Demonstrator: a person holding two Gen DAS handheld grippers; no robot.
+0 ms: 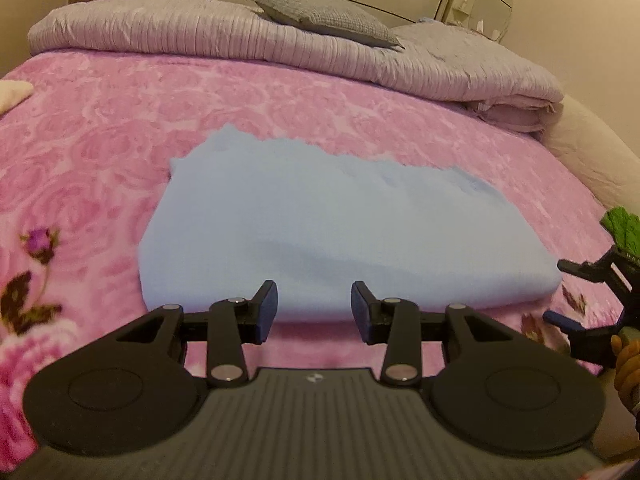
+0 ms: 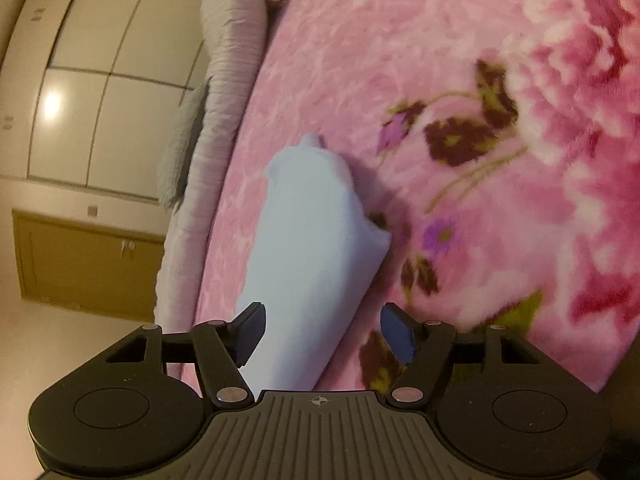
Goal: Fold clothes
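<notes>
A pink flowered blanket (image 1: 100, 128) covers the bed, with a folded lilac quilt (image 1: 224, 36) and a grey pillow (image 1: 324, 16) along its far side. The light blue folded garment (image 1: 320, 236) lies flat in the middle of the blanket. The left gripper (image 1: 314, 308) hangs just before the garment's near edge with its jaws apart and empty, and the right gripper (image 2: 320, 334) has its jaws wide apart around the garment's end, the pads not pressing on it.
</notes>
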